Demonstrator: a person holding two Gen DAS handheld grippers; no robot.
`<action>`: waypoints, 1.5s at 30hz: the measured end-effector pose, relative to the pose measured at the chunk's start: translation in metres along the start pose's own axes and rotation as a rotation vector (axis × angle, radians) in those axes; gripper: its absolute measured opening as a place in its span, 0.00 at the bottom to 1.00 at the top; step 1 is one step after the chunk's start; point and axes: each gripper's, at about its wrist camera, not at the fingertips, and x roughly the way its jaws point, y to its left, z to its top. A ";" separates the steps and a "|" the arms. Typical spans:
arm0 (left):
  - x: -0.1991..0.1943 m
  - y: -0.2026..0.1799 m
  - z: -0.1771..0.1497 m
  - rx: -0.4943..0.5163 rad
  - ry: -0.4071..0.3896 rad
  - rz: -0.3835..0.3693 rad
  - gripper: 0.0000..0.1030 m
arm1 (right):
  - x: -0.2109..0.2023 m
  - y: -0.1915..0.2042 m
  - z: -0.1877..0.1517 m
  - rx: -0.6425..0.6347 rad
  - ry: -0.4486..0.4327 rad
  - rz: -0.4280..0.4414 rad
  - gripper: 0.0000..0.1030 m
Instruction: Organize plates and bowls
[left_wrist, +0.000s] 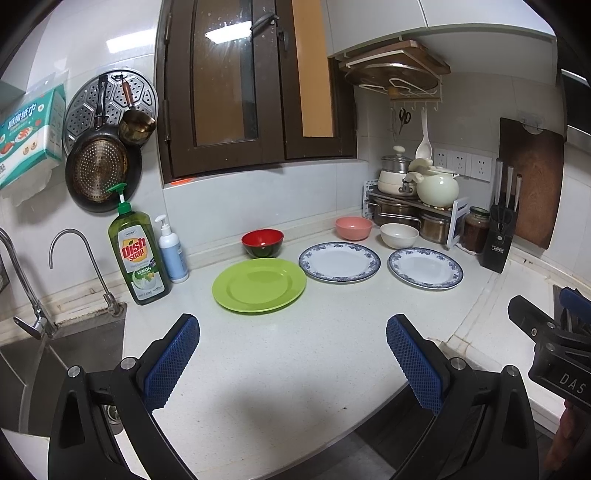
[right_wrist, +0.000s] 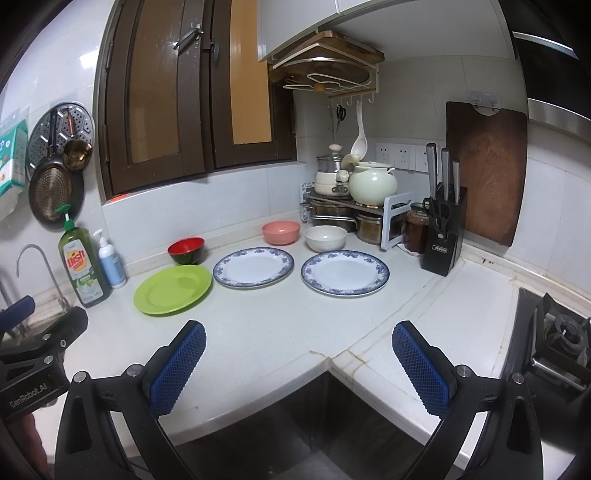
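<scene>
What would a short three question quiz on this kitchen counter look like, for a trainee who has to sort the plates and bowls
1. How many plates lie on the counter, and how many of them have a blue patterned rim?
2. True or false: the red bowl sits inside the green plate.
3. Which bowl stands nearest the knife block: A the red bowl, B the pink bowl, C the white bowl?

Key
1. Three plates; two have blue rims.
2. False; it stands on the counter behind the plate.
3. C.
</scene>
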 end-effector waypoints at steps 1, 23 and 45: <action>0.000 0.000 0.000 0.000 0.000 0.000 1.00 | 0.001 0.000 0.000 -0.001 0.001 0.000 1.00; 0.022 0.023 0.000 -0.019 0.022 0.027 1.00 | 0.019 0.021 0.000 -0.008 0.031 0.020 1.00; 0.131 0.067 0.023 -0.152 0.108 0.253 0.99 | 0.174 0.090 0.044 -0.117 0.090 0.264 0.99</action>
